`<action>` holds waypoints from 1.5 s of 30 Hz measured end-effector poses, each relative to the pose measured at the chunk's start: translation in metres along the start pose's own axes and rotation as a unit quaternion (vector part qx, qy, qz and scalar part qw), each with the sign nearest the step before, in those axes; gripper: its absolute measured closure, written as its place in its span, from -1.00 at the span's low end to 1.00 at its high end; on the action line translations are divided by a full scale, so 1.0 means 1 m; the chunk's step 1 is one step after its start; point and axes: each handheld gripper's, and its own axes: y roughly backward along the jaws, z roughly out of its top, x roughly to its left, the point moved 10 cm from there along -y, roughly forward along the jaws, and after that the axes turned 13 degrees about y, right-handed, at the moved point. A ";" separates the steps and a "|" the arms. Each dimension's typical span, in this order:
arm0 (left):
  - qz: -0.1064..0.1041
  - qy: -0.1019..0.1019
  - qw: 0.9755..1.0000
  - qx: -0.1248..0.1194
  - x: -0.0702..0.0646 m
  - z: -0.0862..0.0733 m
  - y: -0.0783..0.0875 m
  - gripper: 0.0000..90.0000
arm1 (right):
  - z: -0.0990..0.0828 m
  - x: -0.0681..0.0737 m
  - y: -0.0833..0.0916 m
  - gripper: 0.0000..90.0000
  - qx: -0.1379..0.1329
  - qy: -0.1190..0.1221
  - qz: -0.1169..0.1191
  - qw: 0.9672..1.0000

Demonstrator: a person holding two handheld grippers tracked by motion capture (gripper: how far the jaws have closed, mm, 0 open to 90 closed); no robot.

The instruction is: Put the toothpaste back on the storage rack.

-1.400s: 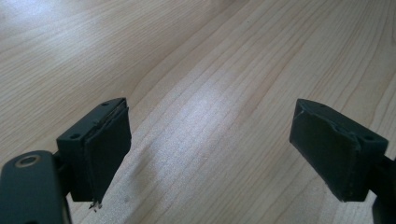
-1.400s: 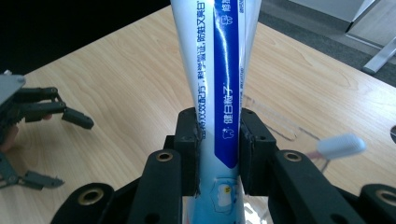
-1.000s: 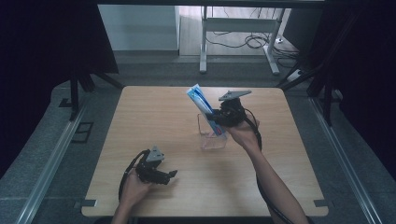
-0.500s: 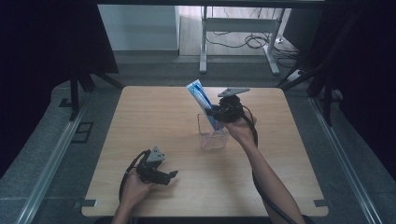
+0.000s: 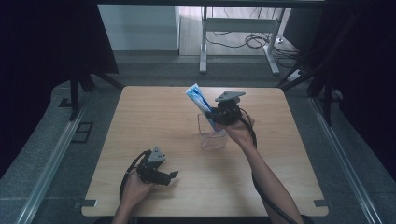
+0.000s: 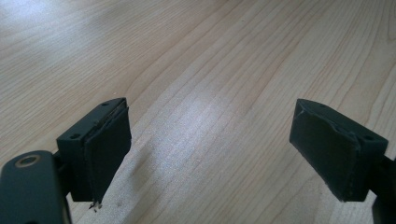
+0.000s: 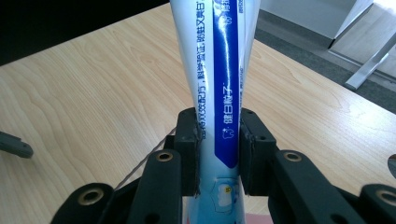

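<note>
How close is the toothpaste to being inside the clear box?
Done: the right gripper has its jaws clamped on the toothpaste tube. In hand: the tube hangs tilted over the clear box, its lower end at the box's opening; whether it touches the bottom I cannot tell. Left: letting go. The left gripper rests open and empty on the table.

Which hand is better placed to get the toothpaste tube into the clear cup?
Right. The right gripper is shut on the tube directly over the cup. The left gripper rests open near the table's front edge, well away.
</note>
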 end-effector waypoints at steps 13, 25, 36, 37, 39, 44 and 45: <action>0.000 0.000 1.000 0.001 0.000 0.000 0.000 -0.71 | -0.014 0.000 -0.007 0.61 0.011 0.005 0.002 1.000; 0.000 -0.002 1.000 0.004 0.000 -0.001 -0.001 -0.71 | -0.024 0.003 -0.010 0.60 0.018 0.010 0.016 1.000; -0.001 -0.002 1.000 0.005 -0.001 -0.001 -0.002 -0.71 | -0.032 0.008 -0.010 0.56 0.027 0.011 0.032 0.999; -0.001 -0.003 1.000 0.005 -0.001 -0.001 -0.002 -0.71 | -0.033 0.008 -0.010 0.56 0.029 0.011 0.033 0.999; -0.001 -0.002 1.000 0.005 -0.002 -0.001 -0.002 -0.71 | -0.035 0.008 -0.010 0.56 0.034 0.010 0.036 0.999; 0.000 -0.002 1.000 0.003 -0.001 -0.001 -0.002 -0.71 | -0.040 0.011 -0.009 0.55 0.038 0.012 0.043 0.998; 0.000 -0.002 1.000 0.004 -0.001 -0.001 -0.002 -0.71 | -0.041 0.011 -0.009 0.55 0.040 0.013 0.043 0.998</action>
